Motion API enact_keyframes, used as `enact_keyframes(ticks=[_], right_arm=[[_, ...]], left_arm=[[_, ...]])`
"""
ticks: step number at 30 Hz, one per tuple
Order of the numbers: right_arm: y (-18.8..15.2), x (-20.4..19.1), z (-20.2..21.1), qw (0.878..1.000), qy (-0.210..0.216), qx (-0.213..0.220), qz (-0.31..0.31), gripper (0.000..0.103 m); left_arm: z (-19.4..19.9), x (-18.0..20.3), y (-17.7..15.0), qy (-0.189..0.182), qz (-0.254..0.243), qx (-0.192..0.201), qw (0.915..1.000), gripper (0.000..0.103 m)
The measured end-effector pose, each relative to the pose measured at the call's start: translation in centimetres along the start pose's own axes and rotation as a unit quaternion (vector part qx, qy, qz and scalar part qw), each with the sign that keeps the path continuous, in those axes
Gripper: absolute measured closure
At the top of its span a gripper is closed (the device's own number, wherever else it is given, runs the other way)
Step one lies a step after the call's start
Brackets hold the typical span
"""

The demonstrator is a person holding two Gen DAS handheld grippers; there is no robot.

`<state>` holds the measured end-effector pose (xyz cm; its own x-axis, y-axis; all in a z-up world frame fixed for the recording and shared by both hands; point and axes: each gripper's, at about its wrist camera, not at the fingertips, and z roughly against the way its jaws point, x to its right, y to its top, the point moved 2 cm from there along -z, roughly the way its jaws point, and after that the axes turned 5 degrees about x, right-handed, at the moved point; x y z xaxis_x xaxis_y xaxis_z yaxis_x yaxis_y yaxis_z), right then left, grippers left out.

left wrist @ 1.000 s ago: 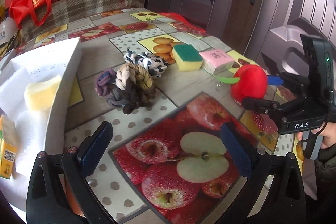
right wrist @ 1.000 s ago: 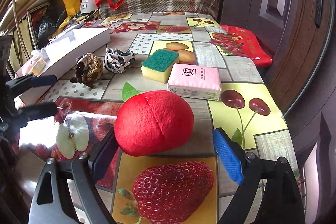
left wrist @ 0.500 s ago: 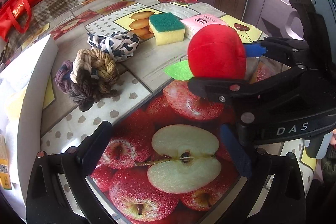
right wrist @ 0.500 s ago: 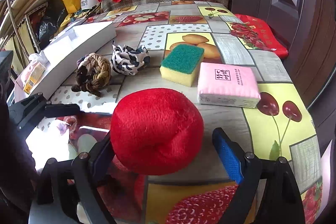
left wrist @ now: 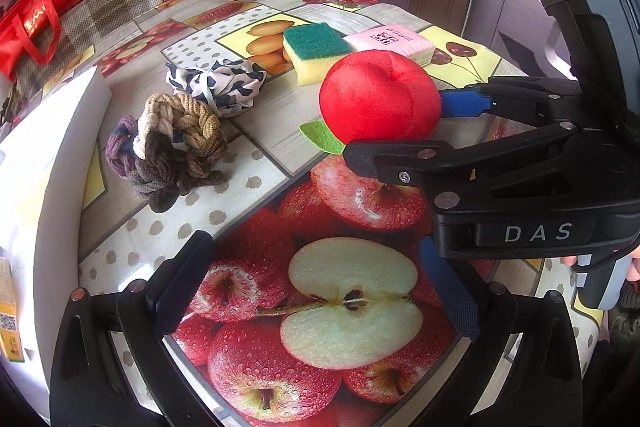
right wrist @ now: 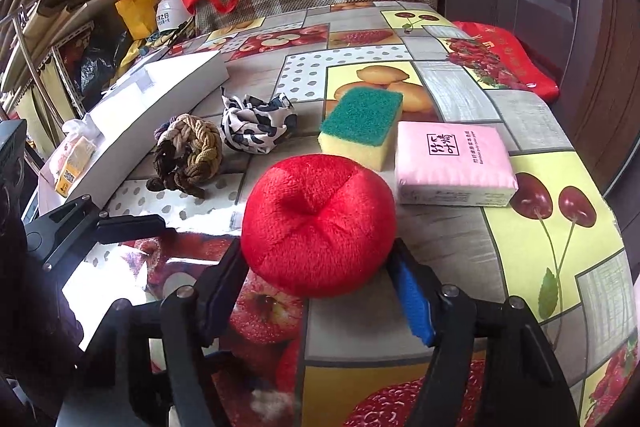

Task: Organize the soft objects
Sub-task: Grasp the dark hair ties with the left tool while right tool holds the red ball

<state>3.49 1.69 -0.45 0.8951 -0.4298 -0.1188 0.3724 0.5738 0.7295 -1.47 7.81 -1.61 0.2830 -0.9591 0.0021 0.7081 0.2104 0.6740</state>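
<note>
Compared with a second ago, the right gripper (right wrist: 320,291) has been closing its jaws and now clamps the round red plush apple (right wrist: 318,223), both pads pressing its sides. The apple sits on the fruit-print tabletop (right wrist: 460,251), just in front of the yellow-and-green sponge (right wrist: 360,127); it has no long axis, its dimple faces up, and its green leaf (left wrist: 322,135) points toward the braided rope scrunchies (left wrist: 176,143). The left gripper (left wrist: 316,295) hangs released and empty.

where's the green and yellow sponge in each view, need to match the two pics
Left wrist view: green-topped yellow sponge upper centre, just behind the red plush apple.
Right wrist view: sponge centre, beyond the apple.
Shared landmark: pink tissue pack, right beside the sponge.
</note>
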Motion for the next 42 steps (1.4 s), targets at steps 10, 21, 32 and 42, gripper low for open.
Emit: enact_keyframes(ticks=[10, 21, 32, 42], right_arm=[[0.0, 0.0, 0.0, 1.000, 0.002, 0.000, -0.002, 0.032], [0.0, -0.1, 0.0, 1.000, 0.002, 0.001, -0.004, 0.032], [0.0, 0.1, 0.1, 1.000, 0.005, 0.003, -0.016, 0.029], [-0.2, 3.7, 0.9, 0.992, 0.057, 0.034, -0.111, 0.040]], left_arm=[[0.0, 0.0, 0.0, 0.000, 0.000, 0.000, 1.0000, 0.000], [0.0, 0.0, 0.0, 0.000, 0.000, 0.000, 1.0000, 0.001], [0.0, 0.1, 0.0, 0.000, 0.000, 0.000, 1.0000, 0.001], [0.1, 0.0, 0.3, -0.023, -0.023, -0.016, 0.9993, 0.001]])
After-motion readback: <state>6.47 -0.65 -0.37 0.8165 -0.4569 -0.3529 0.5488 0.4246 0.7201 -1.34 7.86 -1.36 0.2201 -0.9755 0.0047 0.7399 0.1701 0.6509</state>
